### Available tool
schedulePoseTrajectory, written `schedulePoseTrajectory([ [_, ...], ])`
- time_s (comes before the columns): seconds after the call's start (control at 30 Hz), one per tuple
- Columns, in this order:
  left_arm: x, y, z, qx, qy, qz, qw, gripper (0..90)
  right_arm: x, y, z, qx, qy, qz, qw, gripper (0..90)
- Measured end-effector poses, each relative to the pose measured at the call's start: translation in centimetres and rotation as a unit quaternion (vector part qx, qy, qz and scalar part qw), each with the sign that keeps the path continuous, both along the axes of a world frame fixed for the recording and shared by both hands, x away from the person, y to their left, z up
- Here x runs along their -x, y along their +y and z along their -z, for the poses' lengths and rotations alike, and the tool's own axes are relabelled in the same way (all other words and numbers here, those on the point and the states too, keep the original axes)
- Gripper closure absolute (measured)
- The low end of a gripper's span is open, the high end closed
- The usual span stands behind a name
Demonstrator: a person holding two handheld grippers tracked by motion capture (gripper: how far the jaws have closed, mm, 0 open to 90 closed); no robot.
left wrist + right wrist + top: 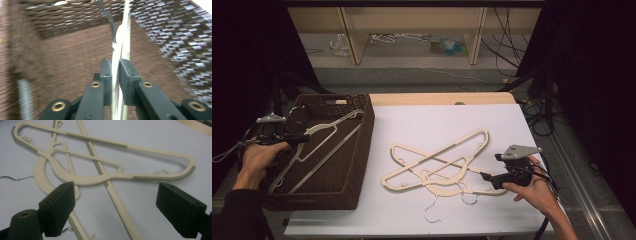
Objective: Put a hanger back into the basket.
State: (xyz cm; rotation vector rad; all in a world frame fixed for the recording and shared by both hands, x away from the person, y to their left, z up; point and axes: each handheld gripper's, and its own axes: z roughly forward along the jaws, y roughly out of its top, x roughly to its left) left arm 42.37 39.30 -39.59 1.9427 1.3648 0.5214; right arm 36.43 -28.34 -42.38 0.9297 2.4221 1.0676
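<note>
- The left gripper [113, 75] is seen inside the brown woven basket [357, 150], with its jaws close on both sides of a cream hanger [122, 40]; whether the pads press on it cannot be told.
- This hanger is lying in the basket, with its long axis running diagonally from the near left corner to the far right one.
- The right gripper [115, 207] is held wide open and empty, just beside the pile of hangers [437, 160] on the white table [512, 125].
- The pile lies to the left of the right gripper, so the right hand [532, 187] is the nearer one.
- Three hangers, crossing each other, are counted on the table, and one in the basket.
</note>
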Motion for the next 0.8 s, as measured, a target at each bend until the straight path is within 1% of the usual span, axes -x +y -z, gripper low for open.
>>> schedulePoseTrajectory([
  [0.03, 0.1, 0.3, 0.2, -0.015, -0.003, -0.014, 0.9998, 73.9, 0.0, 0.0, 0.0, 0.002, 0.000, -0.004, 1.0000, 16.6],
  [0.07, 0.1, 0.3, 0.2, -0.015, -0.003, -0.014, 0.9998, 75.7, -0.1, 0.0, 0.1, 0.003, -0.003, -0.005, 1.0000, 16.6],
  [0.1, 0.2, 0.4, 0.3, -0.003, -0.003, -0.018, 0.9998, 75.1, 0.0, 0.0, 0.1, 0.003, -0.002, -0.006, 1.0000, 16.5],
  [0.13, 0.2, 0.4, 0.3, -0.007, 0.000, -0.020, 0.9998, 74.3, 0.0, 0.1, 0.1, 0.001, -0.002, -0.005, 1.0000, 16.6],
  [0.17, 0.2, 0.4, 0.3, -0.007, 0.000, -0.020, 0.9998, 71.0, 0.0, 0.1, 0.1, 0.001, -0.002, -0.005, 1.0000, 16.6],
  [0.2, 0.3, 0.7, 0.0, -0.029, 0.010, -0.015, 0.9994, 71.0, 0.0, 0.1, 0.1, 0.000, 0.000, -0.005, 1.0000, 16.6],
  [0.23, 0.4, 0.7, -0.1, -0.030, 0.010, -0.028, 0.9991, 61.8, -0.1, 0.1, 0.1, 0.000, -0.001, -0.005, 1.0000, 16.6],
  [0.27, 0.5, 0.6, -0.2, -0.035, 0.005, -0.036, 0.9987, 61.8, -0.1, 0.1, 0.1, 0.000, -0.001, -0.005, 1.0000, 16.6],
  [0.3, 0.8, 0.5, -0.5, -0.039, 0.001, -0.037, 0.9985, 63.4, -0.1, 0.0, 0.1, 0.002, -0.004, -0.007, 1.0000, 16.6],
  [0.33, 1.0, 0.4, -0.9, -0.033, -0.005, -0.039, 0.9987, 62.3, 0.0, 0.1, 0.0, -0.002, 0.001, -0.005, 1.0000, 16.5],
  [0.37, 1.2, 0.1, -1.2, -0.028, -0.016, -0.044, 0.9985, 62.3, 0.0, 0.1, 0.0, -0.002, 0.001, -0.005, 1.0000, 16.5],
  [0.4, 1.8, -0.9, -1.8, -0.021, -0.028, -0.049, 0.9982, 52.6, 0.0, 0.1, 0.0, -0.003, -0.001, -0.006, 1.0000, 16.5],
  [0.43, 1.8, -0.9, -1.8, -0.021, -0.028, -0.049, 0.9982, 48.0, 0.0, 0.1, 0.0, -0.003, -0.001, -0.006, 1.0000, 16.5],
  [0.47, 2.3, -1.8, -2.2, -0.009, -0.044, -0.052, 0.9977, 46.9, 0.0, 0.1, 0.0, -0.006, -0.003, -0.008, 0.9999, 16.5],
  [0.5, 2.6, -2.4, -2.4, 0.000, -0.056, -0.048, 0.9973, 46.9, 0.0, 0.1, 0.0, -0.006, -0.003, -0.008, 0.9999, 16.5],
  [0.53, 3.9, -4.3, -3.4, 0.023, -0.079, -0.030, 0.9961, 43.0, 0.0, 0.1, 0.0, -0.006, -0.003, -0.008, 0.9999, 16.5],
  [0.57, 3.9, -4.3, -3.4, 0.023, -0.079, -0.030, 0.9961, 39.3, 0.0, 0.1, 0.1, -0.008, -0.004, -0.009, 0.9999, 16.5],
  [0.6, 4.4, -5.0, -3.7, 0.032, -0.088, -0.025, 0.9953, 36.8, 0.0, 0.1, 0.1, -0.008, -0.004, -0.009, 0.9999, 16.5],
  [0.63, 5.8, -7.3, -4.2, 0.054, -0.104, -0.001, 0.9931, 34.6, 0.0, 0.1, 0.1, -0.008, -0.005, -0.012, 0.9999, 16.5],
  [0.67, 6.6, -8.5, -4.4, 0.059, -0.109, 0.013, 0.9921, 31.5, 0.0, 0.1, 0.1, -0.008, -0.003, -0.010, 0.9999, 16.5],
  [0.7, 6.6, -8.5, -4.4, 0.059, -0.109, 0.013, 0.9921, 28.9, 0.0, 0.1, 0.1, -0.008, -0.003, -0.010, 0.9999, 16.5],
  [0.73, 7.6, -10.1, -4.5, 0.066, -0.116, 0.031, 0.9906, 28.9, 0.1, 0.1, 0.1, -0.009, -0.003, -0.011, 0.9999, 16.4],
  [0.77, 8.3, -11.5, -4.5, 0.068, -0.115, 0.049, 0.9898, 26.6, 0.0, 0.1, 0.1, -0.011, -0.003, -0.012, 0.9999, 16.4],
  [0.8, 9.8, -14.0, -4.4, 0.055, -0.127, 0.085, 0.9868, 25.0, 0.0, 0.1, 0.1, -0.011, -0.006, -0.014, 0.9998, 16.4],
])
